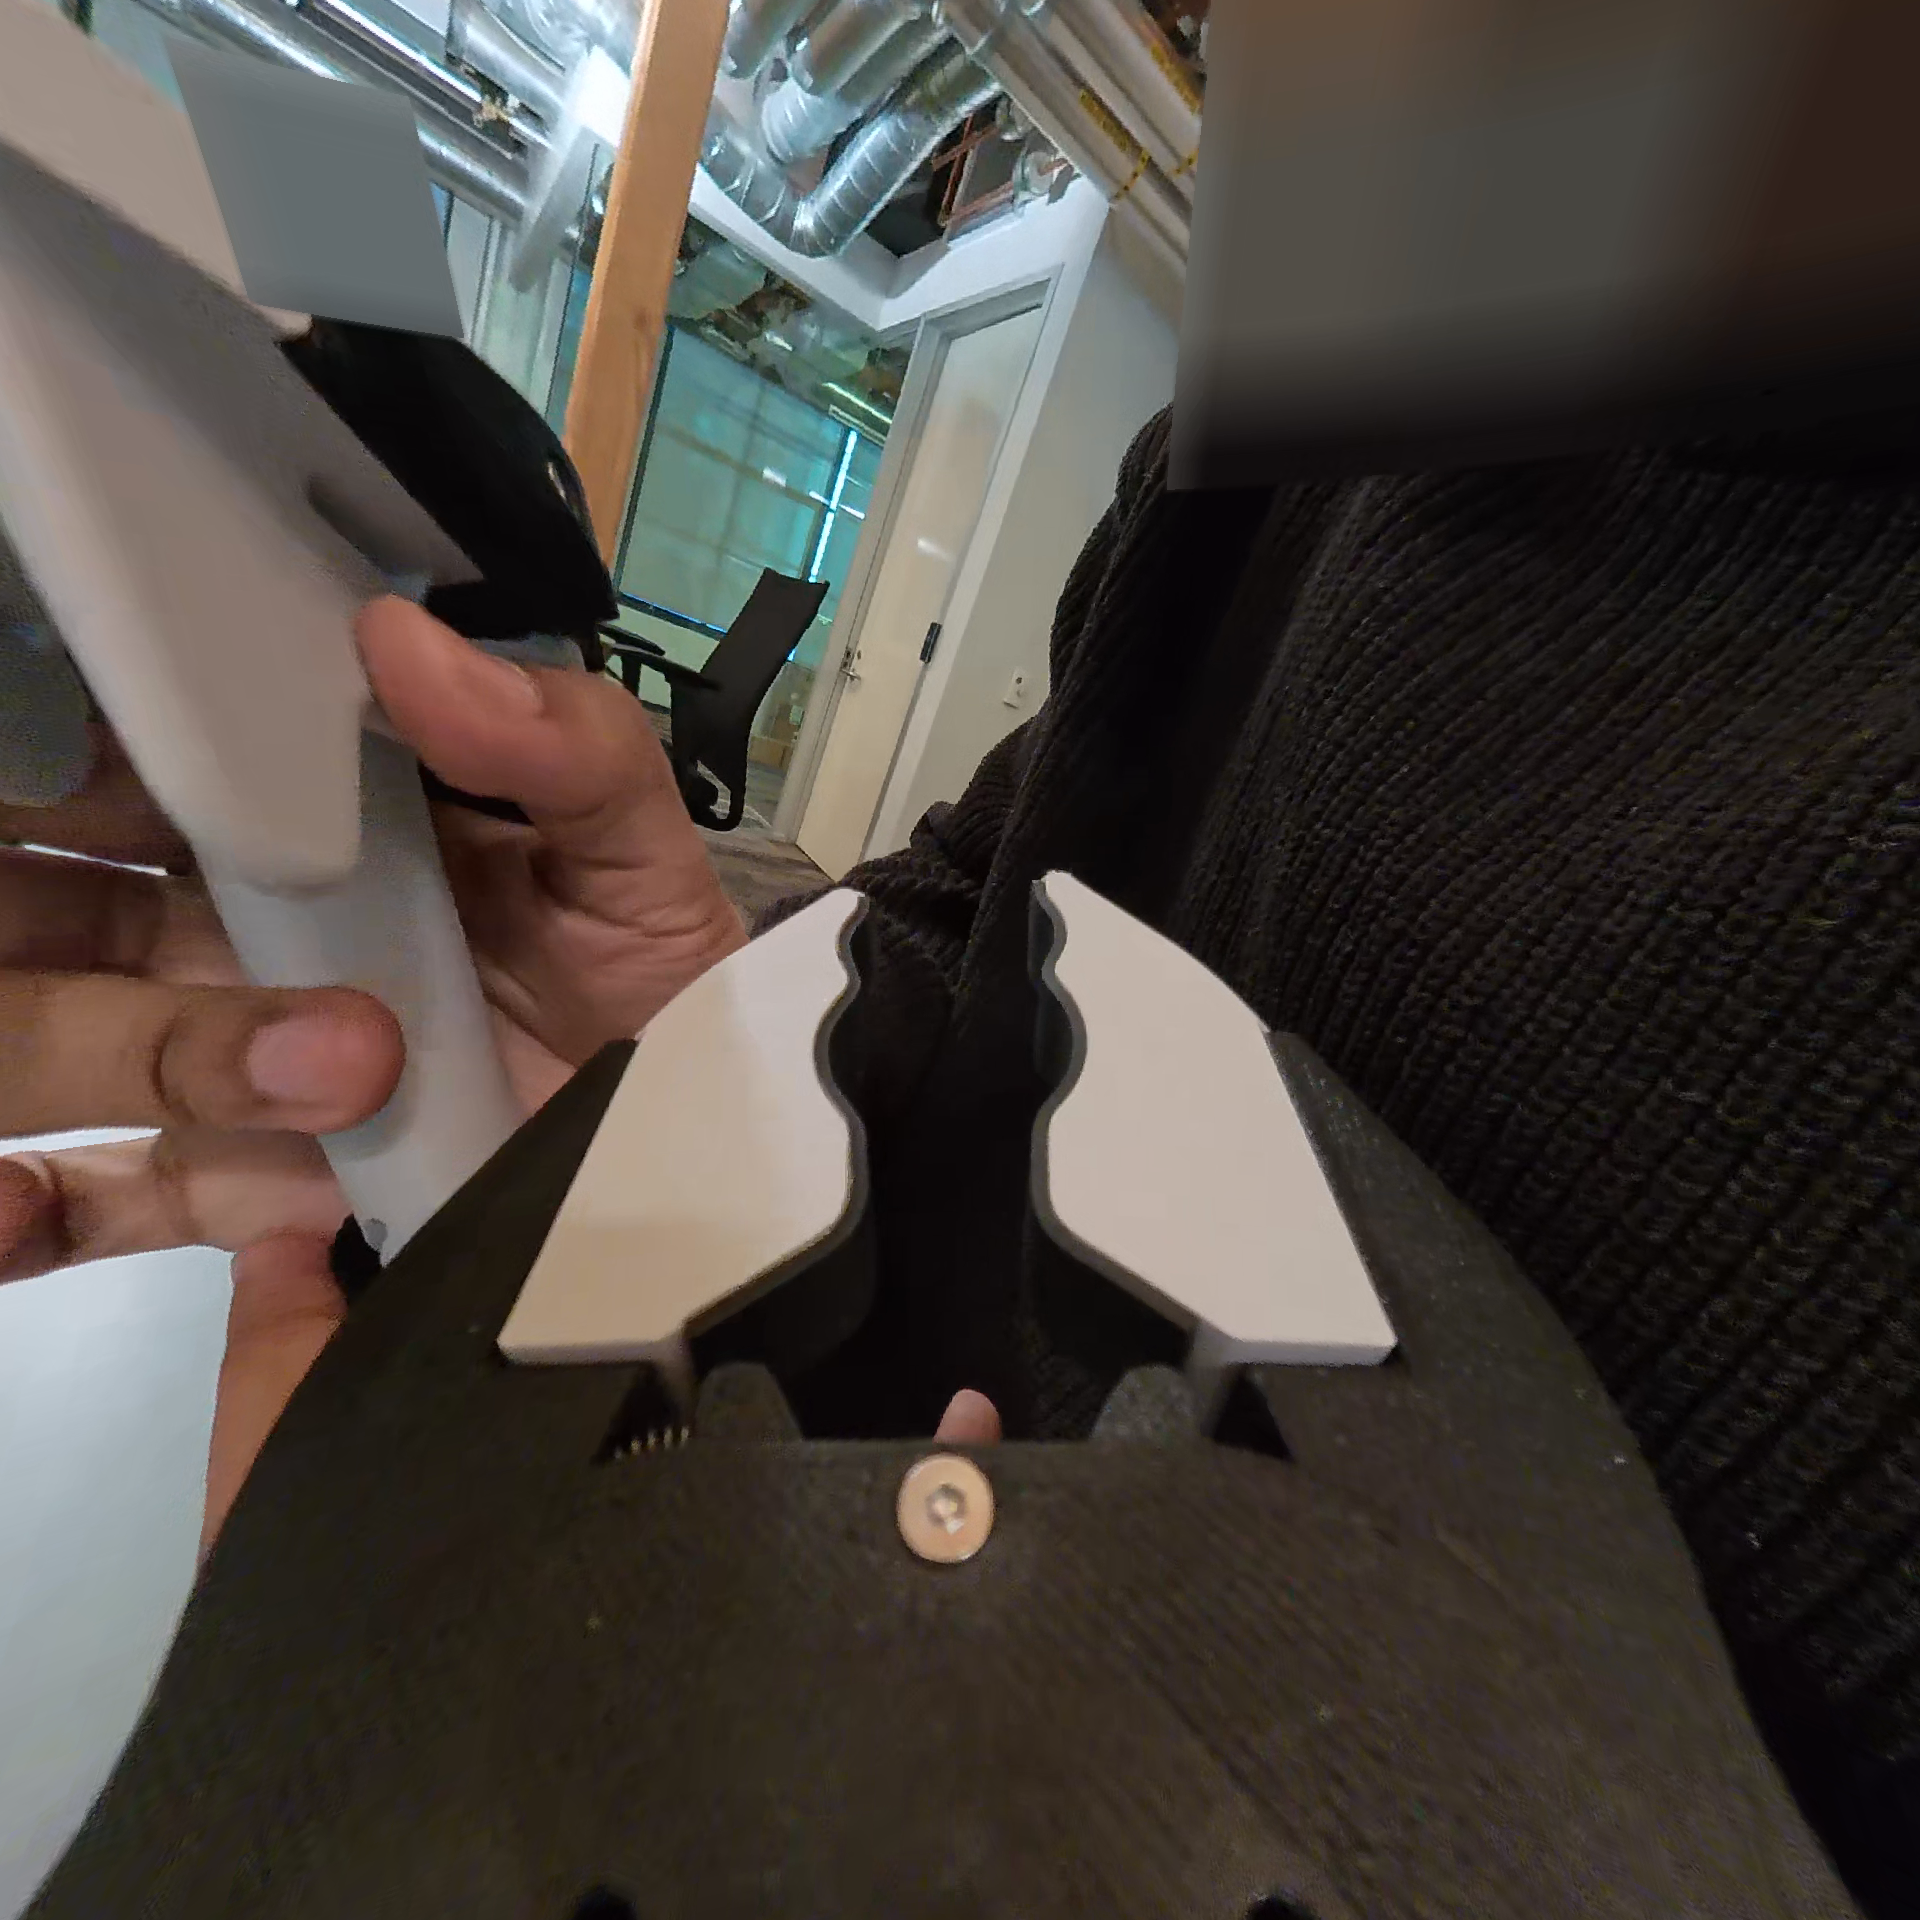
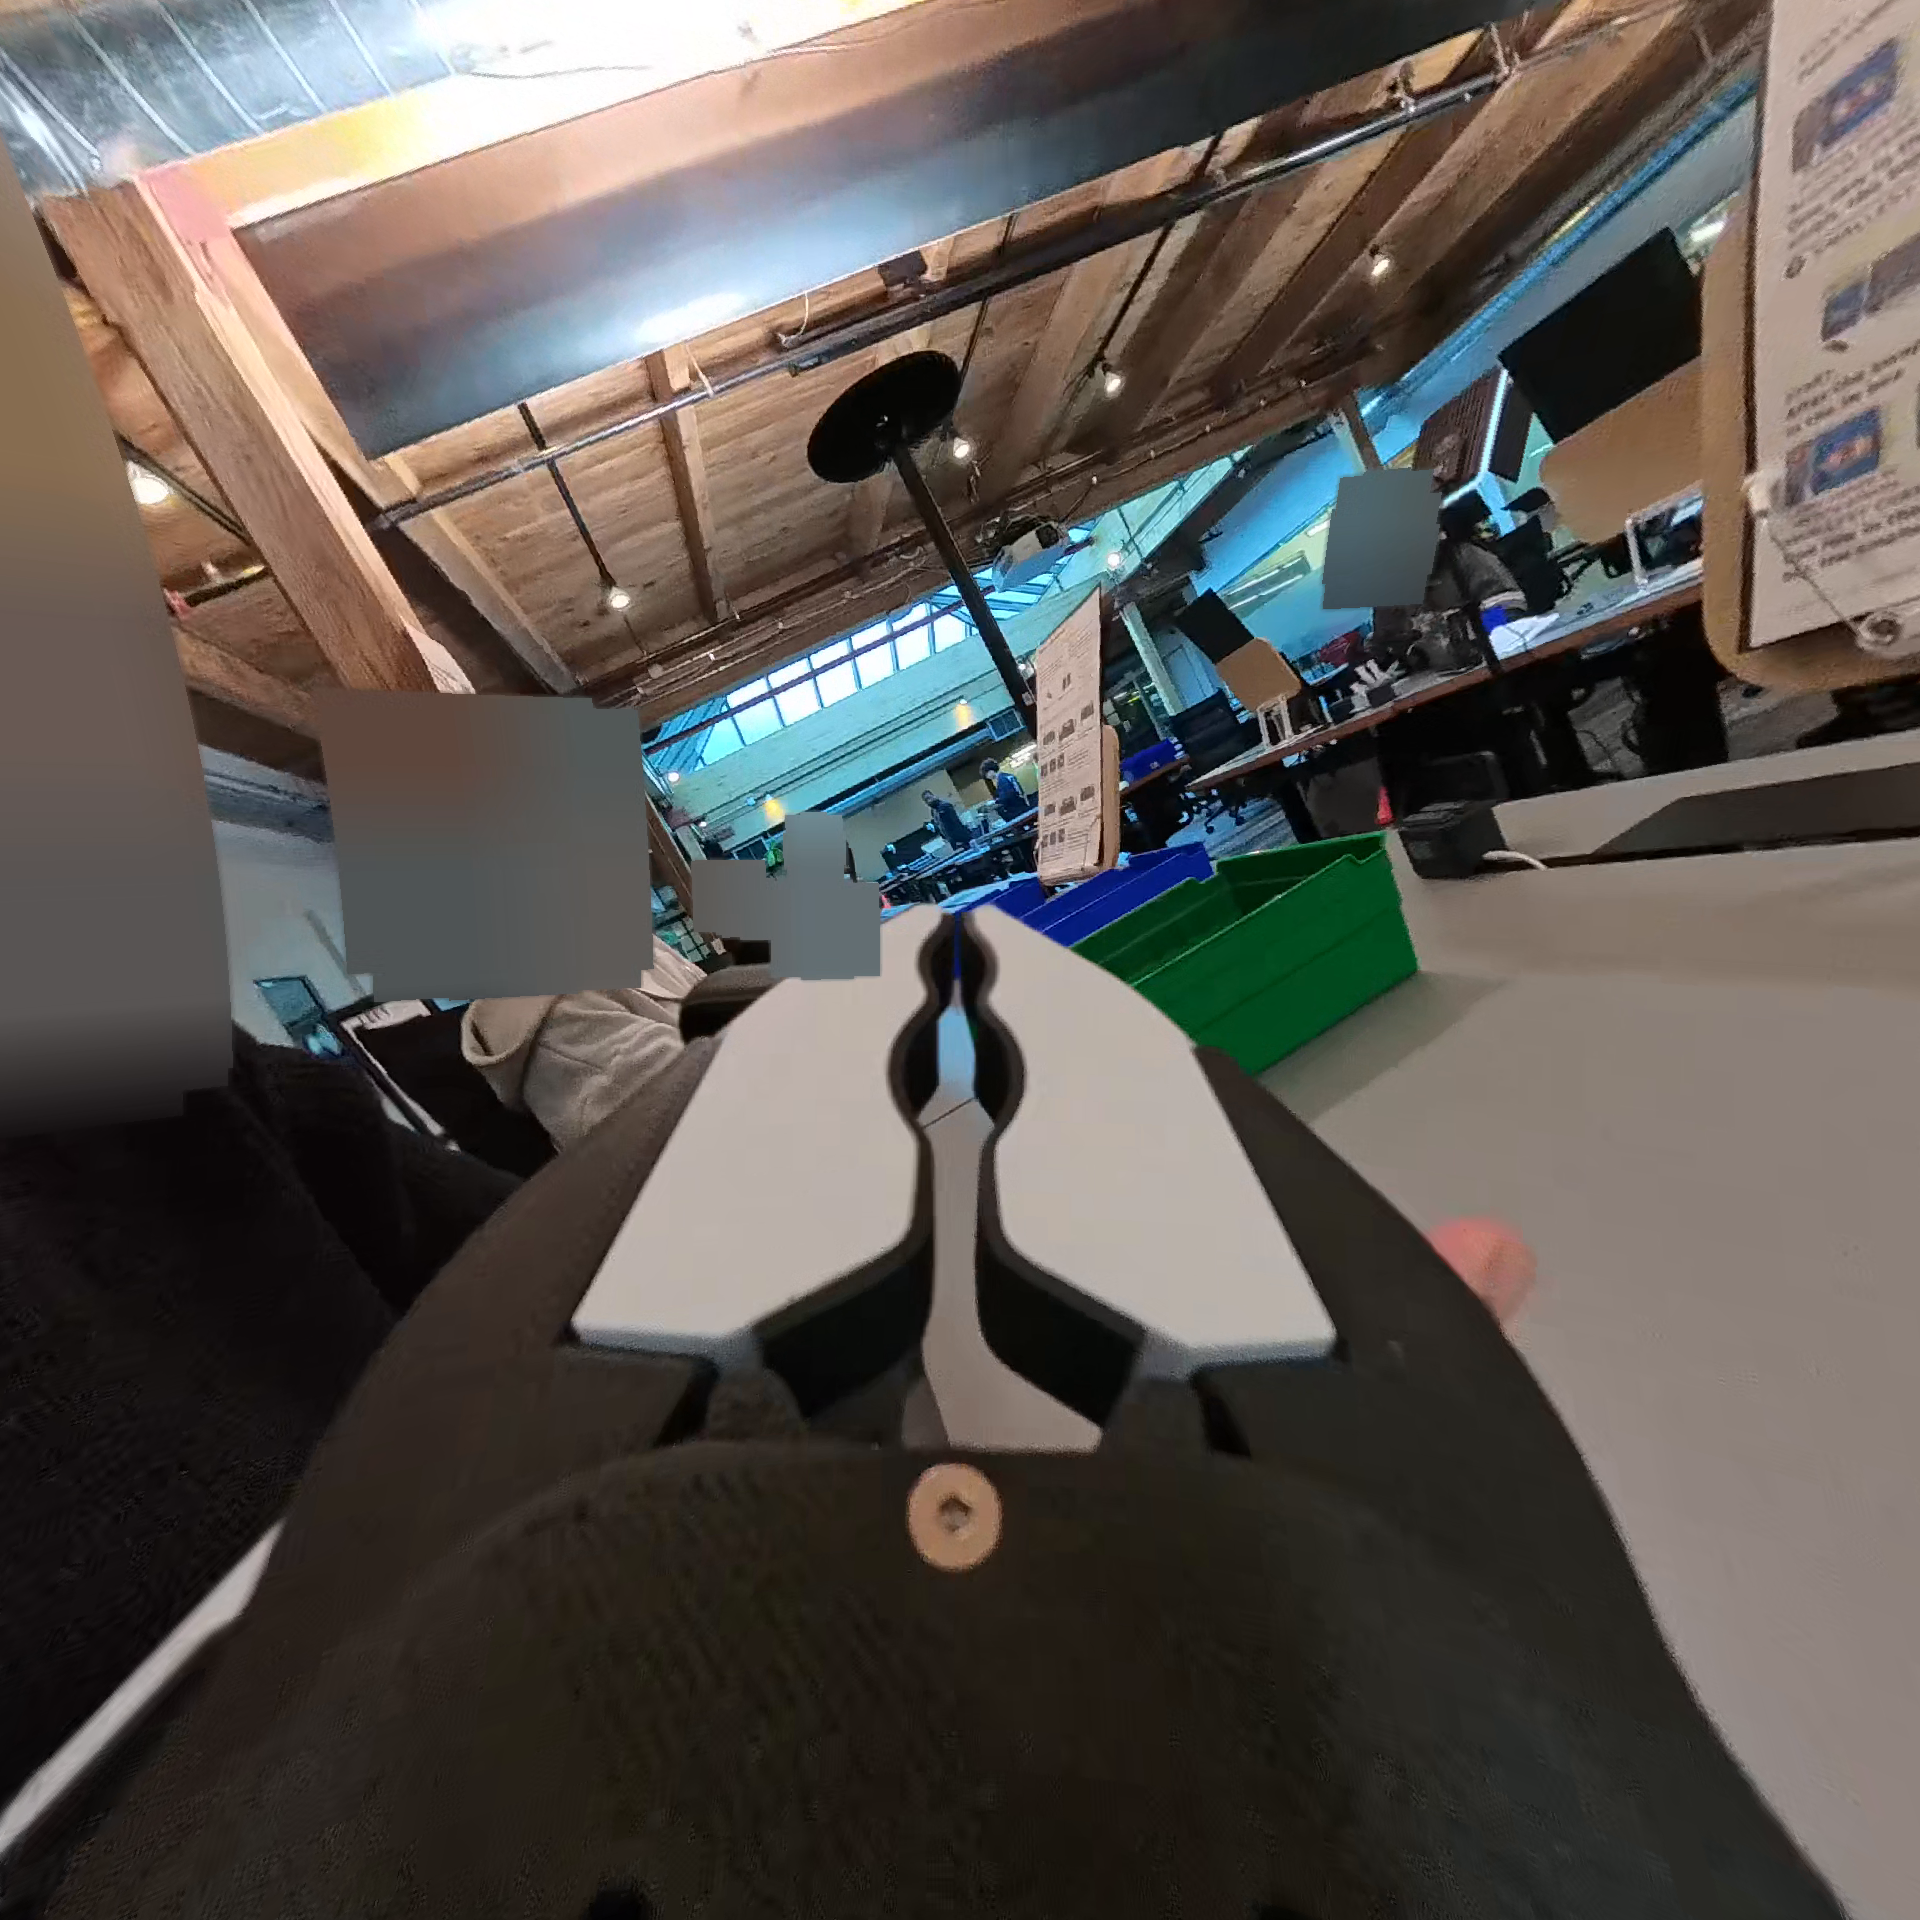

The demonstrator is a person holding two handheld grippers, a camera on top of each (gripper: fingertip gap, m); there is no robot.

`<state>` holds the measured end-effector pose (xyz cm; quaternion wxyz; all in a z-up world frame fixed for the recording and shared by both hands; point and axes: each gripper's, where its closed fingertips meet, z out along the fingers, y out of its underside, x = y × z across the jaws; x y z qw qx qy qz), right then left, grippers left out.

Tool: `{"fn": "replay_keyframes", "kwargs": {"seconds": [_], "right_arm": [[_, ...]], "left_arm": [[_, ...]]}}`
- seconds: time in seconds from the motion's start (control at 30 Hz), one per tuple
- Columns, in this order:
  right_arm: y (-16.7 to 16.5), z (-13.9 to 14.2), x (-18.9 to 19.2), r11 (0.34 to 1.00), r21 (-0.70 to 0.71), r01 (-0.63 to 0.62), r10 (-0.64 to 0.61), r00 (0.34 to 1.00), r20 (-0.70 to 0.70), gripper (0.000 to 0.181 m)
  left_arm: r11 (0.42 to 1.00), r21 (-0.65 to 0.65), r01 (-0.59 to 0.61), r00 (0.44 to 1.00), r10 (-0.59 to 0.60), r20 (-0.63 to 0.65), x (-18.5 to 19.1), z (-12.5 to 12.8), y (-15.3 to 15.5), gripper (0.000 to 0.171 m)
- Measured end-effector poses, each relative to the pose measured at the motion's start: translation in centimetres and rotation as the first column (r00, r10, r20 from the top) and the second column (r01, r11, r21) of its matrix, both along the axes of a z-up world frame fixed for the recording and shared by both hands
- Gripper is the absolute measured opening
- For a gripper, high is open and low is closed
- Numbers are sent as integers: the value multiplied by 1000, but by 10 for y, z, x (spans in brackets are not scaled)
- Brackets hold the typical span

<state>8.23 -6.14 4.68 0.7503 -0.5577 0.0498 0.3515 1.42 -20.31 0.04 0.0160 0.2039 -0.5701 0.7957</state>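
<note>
My left gripper (image 1: 948,904) is open and empty, its white fingers (image 1: 727,1122) pointing up at a person's dark knitted sweater (image 1: 1558,935) close in front. To its left a hand (image 1: 540,831) holds the other gripper by its white and black body (image 1: 208,582). My right gripper (image 2: 956,920) is shut with nothing between its fingers (image 2: 790,1143). It is tilted upward just above a grey table (image 2: 1610,1143), pointing toward a green bin (image 2: 1278,956) and a blue bin (image 2: 1122,888) farther off. A fingertip (image 2: 1481,1262) shows beside its right side.
A board with printed sheets (image 2: 1075,748) stands behind the bins, another (image 2: 1829,343) at the right edge. A black block (image 2: 1449,836) and a dark flat panel (image 2: 1745,816) lie on the table. Desks, chairs and people are far behind. An office chair (image 1: 748,686) and a door (image 1: 935,582) show in the left wrist view.
</note>
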Motion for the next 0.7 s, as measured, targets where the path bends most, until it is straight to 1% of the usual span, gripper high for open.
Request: {"fn": "replay_keyframes", "kwargs": {"seconds": [0.07,0.13,0.2,0.33,0.53,0.63,0.7], "right_arm": [[2,-7,2,998,-25,51,-50,997,60,0],[3,-11,10,990,-34,134,-131,988,78,0],[8,-17,11,985,-77,156,-148,984,98,0],[14,-30,1,981,-110,161,-140,974,179,0],[14,-33,-10,982,-114,150,-124,969,212,0],[11,-32,-20,990,-76,120,-102,973,209,0],[7,-28,-27,994,-33,103,-92,967,238,8]], "left_arm": [[1000,1,-21,1000,21,23,0,3,1,30],[1000,-2,-29,999,29,29,0,5,4,30],[999,-23,-29,999,30,22,-1,7,7,30],[999,-23,-29,999,30,29,-2,8,6,30],[999,33,-43,997,40,65,-6,6,1,30],[998,33,-51,996,49,78,-6,9,1,30],[999,7,-52,996,51,79,-8,14,2,30]]}}
